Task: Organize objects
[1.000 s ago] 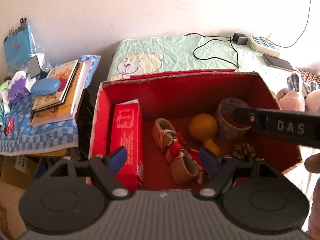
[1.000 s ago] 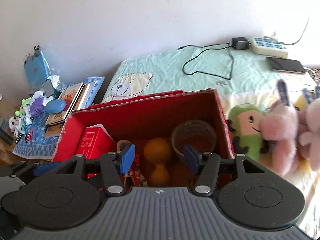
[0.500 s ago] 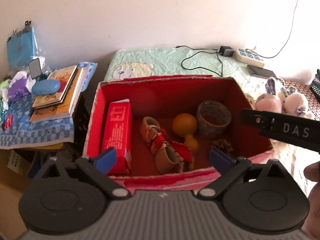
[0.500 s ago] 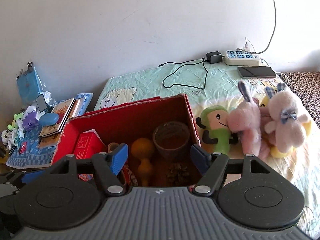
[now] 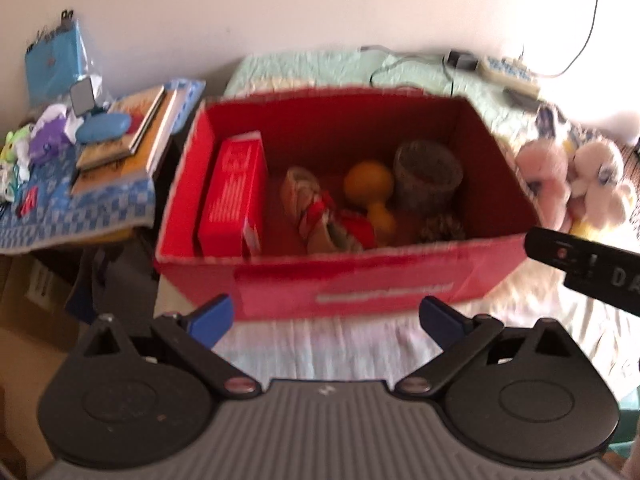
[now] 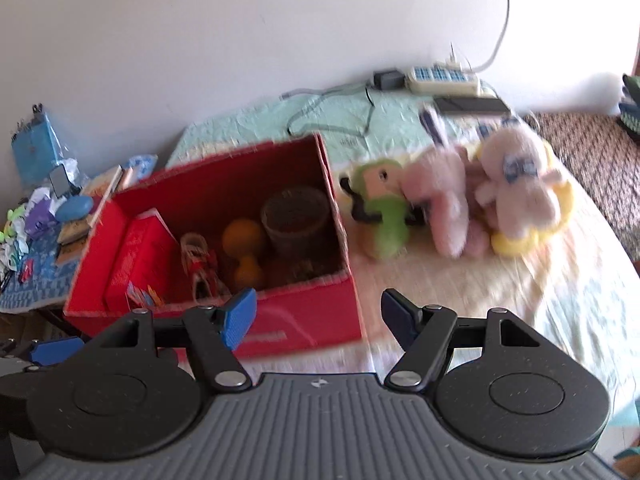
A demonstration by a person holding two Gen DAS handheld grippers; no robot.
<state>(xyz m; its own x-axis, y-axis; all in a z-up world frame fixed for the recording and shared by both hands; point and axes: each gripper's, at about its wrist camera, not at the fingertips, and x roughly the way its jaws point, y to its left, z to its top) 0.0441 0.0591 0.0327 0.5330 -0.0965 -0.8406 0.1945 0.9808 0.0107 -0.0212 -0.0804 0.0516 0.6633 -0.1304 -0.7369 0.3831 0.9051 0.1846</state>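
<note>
From the left wrist view, your left gripper (image 5: 326, 318) hangs released, its blue pads spread wide and holding nothing, just short of the near wall of the red box (image 5: 360, 284) on the bed. Inside the box, a red carton (image 5: 234, 196) lies along the left side, a small shoe (image 5: 320, 216) sits in the middle, an orange gourd-shaped toy (image 5: 370, 196) is right of it, and a woven cup (image 5: 428, 176) stands at the far right with a pine cone (image 5: 444, 228) nearer you. Pink plush toys (image 5: 576, 184) lie right of the box, apart from it.

From the right wrist view, your right gripper (image 6: 316, 316) is also released and empty, its fingers wide apart, near the box's (image 6: 304, 320) near right corner. A green plush (image 6: 382, 210) lies just beside the box's right wall, with the pink plush toys (image 6: 480, 196) touching it farther right. A power strip (image 6: 442, 78) rests at the far edge of the bed.
</note>
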